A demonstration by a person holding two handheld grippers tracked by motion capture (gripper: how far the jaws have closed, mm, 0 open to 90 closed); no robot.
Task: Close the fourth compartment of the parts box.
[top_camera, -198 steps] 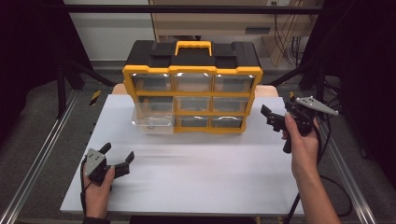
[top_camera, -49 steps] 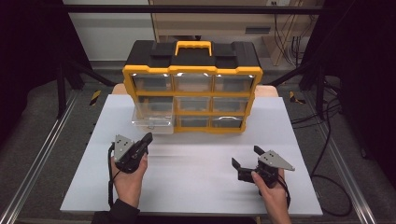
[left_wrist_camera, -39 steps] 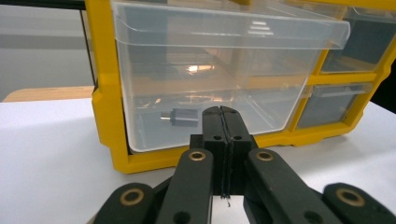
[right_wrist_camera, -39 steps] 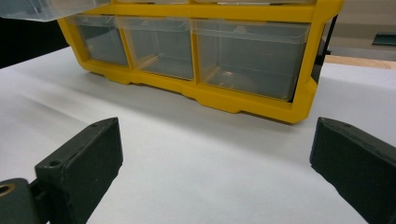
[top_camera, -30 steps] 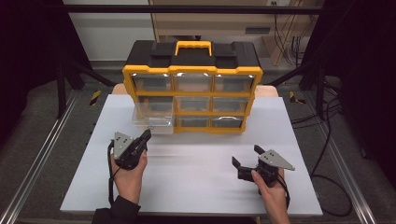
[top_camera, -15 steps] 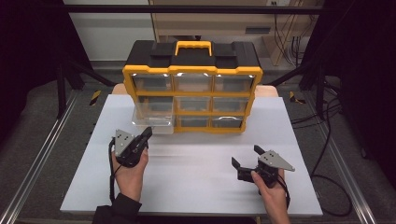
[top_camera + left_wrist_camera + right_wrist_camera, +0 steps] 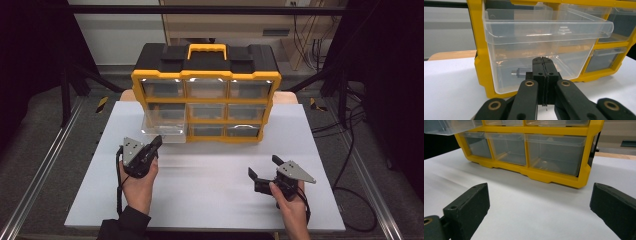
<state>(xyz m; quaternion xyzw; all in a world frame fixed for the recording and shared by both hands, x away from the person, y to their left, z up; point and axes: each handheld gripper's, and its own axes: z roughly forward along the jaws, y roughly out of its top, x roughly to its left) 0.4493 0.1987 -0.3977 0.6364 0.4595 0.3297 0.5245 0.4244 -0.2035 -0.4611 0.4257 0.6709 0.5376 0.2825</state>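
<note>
Overhead camera faces forward; both claw cameras closely share the organizer (image 7: 206, 95).

Left hand-held gripper (image 7: 542, 61) closed, right (image 7: 262, 172) agape

A small grey part (image 7: 520, 72) inside the clear drawer (image 7: 544, 37) is too blurred to identify, and the organiser (image 7: 564, 176) is cut off by the right gripper view's top edge.
</note>
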